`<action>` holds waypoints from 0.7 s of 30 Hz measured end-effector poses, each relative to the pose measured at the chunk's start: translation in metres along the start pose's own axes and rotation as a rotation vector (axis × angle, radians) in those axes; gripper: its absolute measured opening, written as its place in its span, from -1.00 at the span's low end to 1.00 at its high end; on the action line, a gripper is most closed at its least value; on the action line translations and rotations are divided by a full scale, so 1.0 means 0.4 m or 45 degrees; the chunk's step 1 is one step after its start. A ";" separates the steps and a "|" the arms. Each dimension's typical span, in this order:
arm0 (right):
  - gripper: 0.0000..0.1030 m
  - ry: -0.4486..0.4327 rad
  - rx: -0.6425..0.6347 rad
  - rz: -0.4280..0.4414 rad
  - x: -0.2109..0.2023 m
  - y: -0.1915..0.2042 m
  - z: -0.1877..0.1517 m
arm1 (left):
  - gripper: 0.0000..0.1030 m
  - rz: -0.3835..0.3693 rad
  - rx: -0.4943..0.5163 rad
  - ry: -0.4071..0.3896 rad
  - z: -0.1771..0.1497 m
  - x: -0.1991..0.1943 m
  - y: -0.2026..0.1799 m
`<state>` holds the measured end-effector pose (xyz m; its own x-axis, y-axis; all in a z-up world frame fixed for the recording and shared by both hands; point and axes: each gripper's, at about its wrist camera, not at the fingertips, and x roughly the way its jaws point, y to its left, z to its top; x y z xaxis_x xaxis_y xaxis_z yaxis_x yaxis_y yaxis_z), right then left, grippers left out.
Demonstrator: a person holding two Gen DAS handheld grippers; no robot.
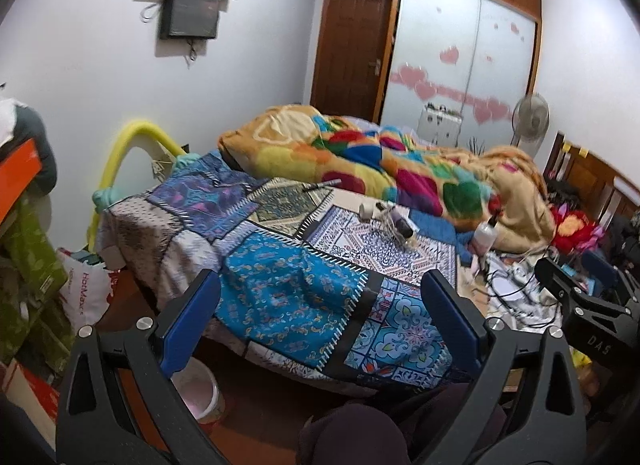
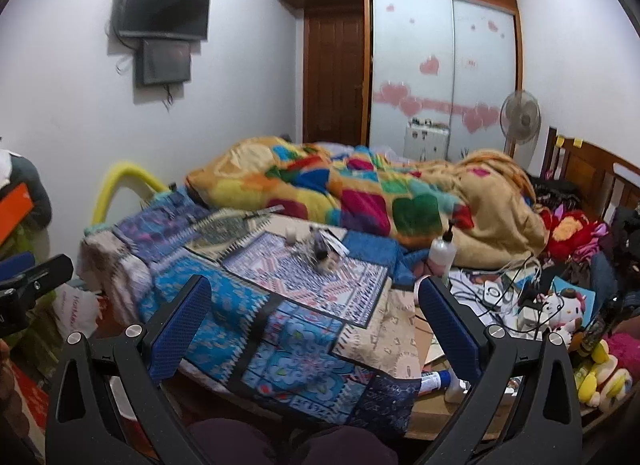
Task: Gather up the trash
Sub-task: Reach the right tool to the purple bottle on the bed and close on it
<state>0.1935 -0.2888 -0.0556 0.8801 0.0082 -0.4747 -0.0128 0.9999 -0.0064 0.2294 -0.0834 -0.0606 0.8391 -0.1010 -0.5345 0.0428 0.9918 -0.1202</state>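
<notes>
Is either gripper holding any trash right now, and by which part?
Nothing is held. The left gripper and right gripper are both open above the bed.

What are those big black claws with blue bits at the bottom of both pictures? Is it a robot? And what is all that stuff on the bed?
It is not a robot. A person holds a grabbing tool in each hand, and each tool has a small camera looking out along its two fingers. One picture comes from the left gripper, the other from the right gripper. The blue bits are soft pads on the fingers.

Both grippers are open and hold nothing. They point at a bed with a patchwork cover. On it lie a small white cup, a dark little bottle with thin straw-like bits around it, and a white pump bottle. Behind them is a colourful blanket. On the floor by the bed stands a pink bin, probably for the trash.
</notes>
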 end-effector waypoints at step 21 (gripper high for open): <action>1.00 0.276 0.039 0.109 0.534 -0.167 0.076 | 0.96 -0.043 0.097 0.207 0.083 0.600 -0.130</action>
<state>0.3967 -0.3534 -0.1297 0.7537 0.0938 -0.6505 -0.0659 0.9956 0.0672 0.4466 -0.1568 -0.1547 0.7382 -0.1393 -0.6601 0.1154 0.9901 -0.0800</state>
